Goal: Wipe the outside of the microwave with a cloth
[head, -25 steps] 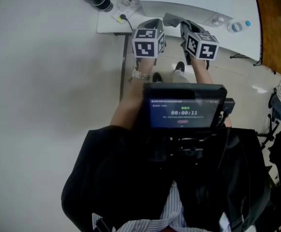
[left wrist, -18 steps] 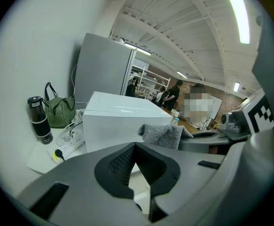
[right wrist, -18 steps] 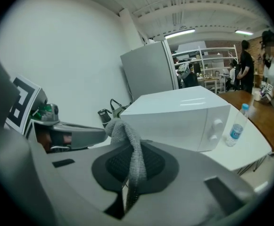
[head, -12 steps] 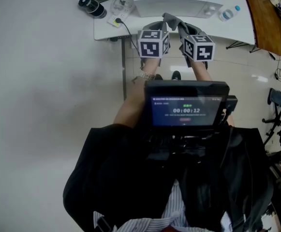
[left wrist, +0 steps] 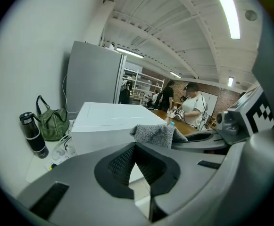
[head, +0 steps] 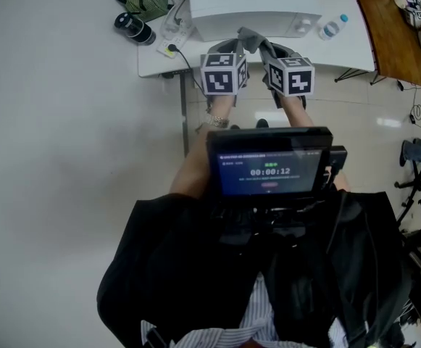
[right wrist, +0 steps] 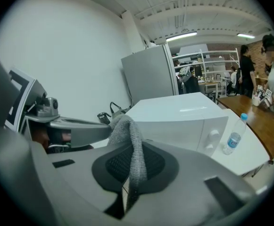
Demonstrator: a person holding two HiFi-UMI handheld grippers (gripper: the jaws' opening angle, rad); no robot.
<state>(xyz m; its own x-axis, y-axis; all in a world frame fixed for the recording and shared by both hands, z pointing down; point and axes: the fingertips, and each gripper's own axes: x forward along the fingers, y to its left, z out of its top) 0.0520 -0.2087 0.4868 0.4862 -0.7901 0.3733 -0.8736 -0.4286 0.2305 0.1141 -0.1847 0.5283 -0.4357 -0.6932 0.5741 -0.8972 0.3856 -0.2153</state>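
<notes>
A white microwave (head: 257, 2) stands on a white table (head: 340, 53) ahead of me; it also shows in the left gripper view (left wrist: 108, 121) and the right gripper view (right wrist: 184, 121). My right gripper (right wrist: 136, 147) is shut on a grey cloth (right wrist: 133, 145), which hangs out between its jaws. In the head view the cloth (head: 252, 38) sits just short of the microwave's front, between both grippers. My left gripper (left wrist: 136, 147) is shut with nothing in it, close beside the right gripper (head: 275, 49), apart from the microwave.
A water bottle (right wrist: 233, 138) stands to the right of the microwave. A black flask (left wrist: 33, 134), a green striped bag (left wrist: 54, 124) and a power strip (head: 170, 46) sit on its left. A wooden table (head: 391, 27) with people by it lies to the right.
Both grippers have come closer to the table and the microwave, still side by side. The cloth stays held in the right gripper.
</notes>
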